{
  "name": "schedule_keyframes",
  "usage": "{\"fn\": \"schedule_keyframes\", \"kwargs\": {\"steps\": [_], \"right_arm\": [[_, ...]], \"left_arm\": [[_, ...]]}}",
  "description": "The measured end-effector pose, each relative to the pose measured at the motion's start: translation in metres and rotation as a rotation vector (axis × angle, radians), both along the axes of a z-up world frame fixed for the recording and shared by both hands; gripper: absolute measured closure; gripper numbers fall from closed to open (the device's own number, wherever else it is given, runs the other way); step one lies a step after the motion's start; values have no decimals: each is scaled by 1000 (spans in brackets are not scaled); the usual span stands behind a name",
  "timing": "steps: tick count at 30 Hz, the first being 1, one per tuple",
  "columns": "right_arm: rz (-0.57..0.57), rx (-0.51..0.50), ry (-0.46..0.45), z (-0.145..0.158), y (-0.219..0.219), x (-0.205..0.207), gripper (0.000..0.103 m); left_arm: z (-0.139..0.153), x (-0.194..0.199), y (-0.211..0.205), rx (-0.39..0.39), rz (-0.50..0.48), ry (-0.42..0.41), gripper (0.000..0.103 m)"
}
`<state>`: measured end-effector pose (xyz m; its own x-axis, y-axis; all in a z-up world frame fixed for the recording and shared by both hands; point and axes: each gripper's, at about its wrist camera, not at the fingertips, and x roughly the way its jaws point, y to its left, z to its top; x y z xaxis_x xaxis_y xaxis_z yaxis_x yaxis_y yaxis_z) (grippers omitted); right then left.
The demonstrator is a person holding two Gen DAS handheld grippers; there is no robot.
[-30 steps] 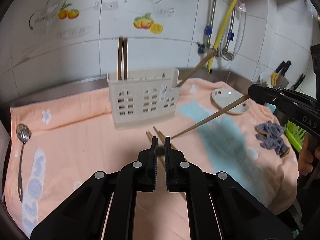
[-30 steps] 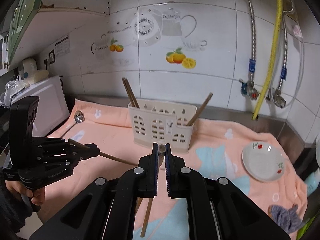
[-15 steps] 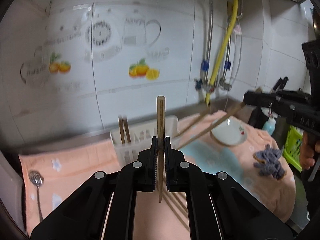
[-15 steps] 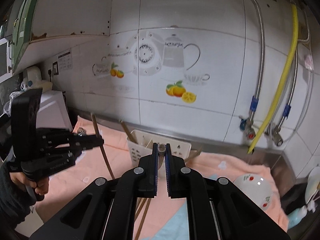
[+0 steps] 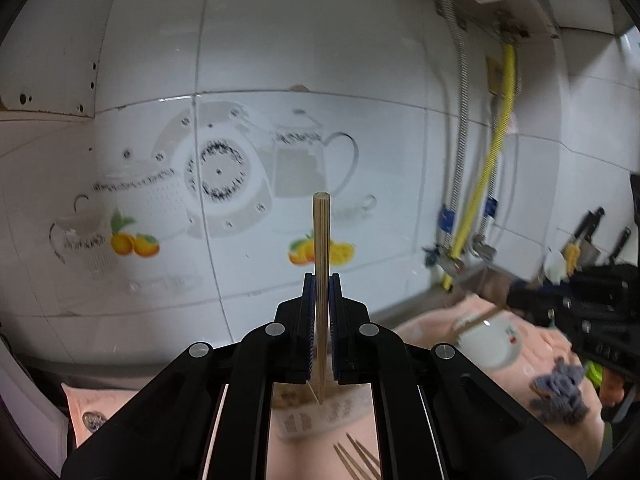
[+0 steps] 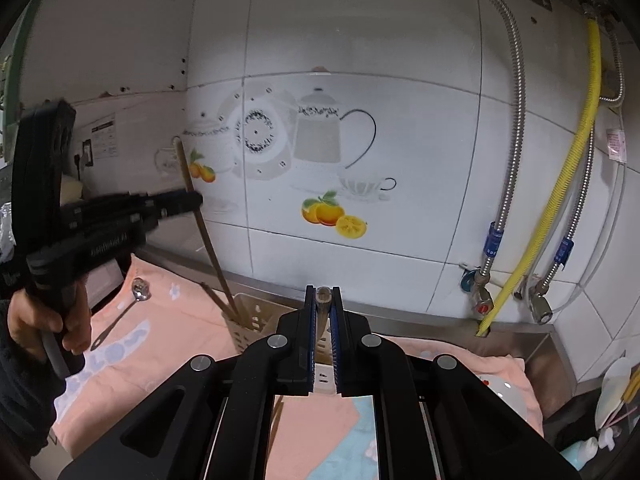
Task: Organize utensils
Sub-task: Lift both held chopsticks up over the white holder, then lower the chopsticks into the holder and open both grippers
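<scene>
My left gripper (image 5: 320, 284) is shut on a wooden chopstick (image 5: 321, 248) and holds it upright, its lower tip just above the cream utensil caddy (image 5: 320, 412). In the right wrist view the left gripper (image 6: 192, 200) holds that chopstick (image 6: 204, 232) slanted, with its tip in the caddy's (image 6: 248, 320) left compartment. My right gripper (image 6: 323, 296) is shut on another chopstick (image 6: 322, 294), seen end-on. Loose chopsticks (image 5: 356, 456) lie on the peach towel (image 5: 436, 320).
A metal spoon (image 6: 128, 304) lies on the towel at the left. A white saucer (image 5: 488, 344) and a grey rag (image 5: 560, 392) sit at the right. Hoses and a yellow pipe (image 6: 560, 184) run down the tiled wall.
Both grippers have risen and tilted up toward the wall. My left gripper has turned its chopstick upright and brought it over the caddy. The right gripper still holds its chopstick.
</scene>
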<state>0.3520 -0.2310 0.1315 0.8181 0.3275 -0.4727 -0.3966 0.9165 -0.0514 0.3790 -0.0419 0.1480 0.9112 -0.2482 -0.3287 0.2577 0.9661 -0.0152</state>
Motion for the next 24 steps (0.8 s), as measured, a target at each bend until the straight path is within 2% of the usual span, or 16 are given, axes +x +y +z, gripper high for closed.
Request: {"fn": "schedule_keyframes", "kwargs": {"steps": [5, 17, 24], "right_arm": [[-9, -16, 32, -16, 3, 19, 96], [-16, -27, 111, -55, 8, 47, 96], [-15, -11, 124, -63, 8, 48, 95]], "left_arm": [[-8, 18, 5, 6, 40, -11, 98], [-65, 56, 30, -38, 77, 143, 97], [-73, 54, 33, -31, 78, 159, 96]]}}
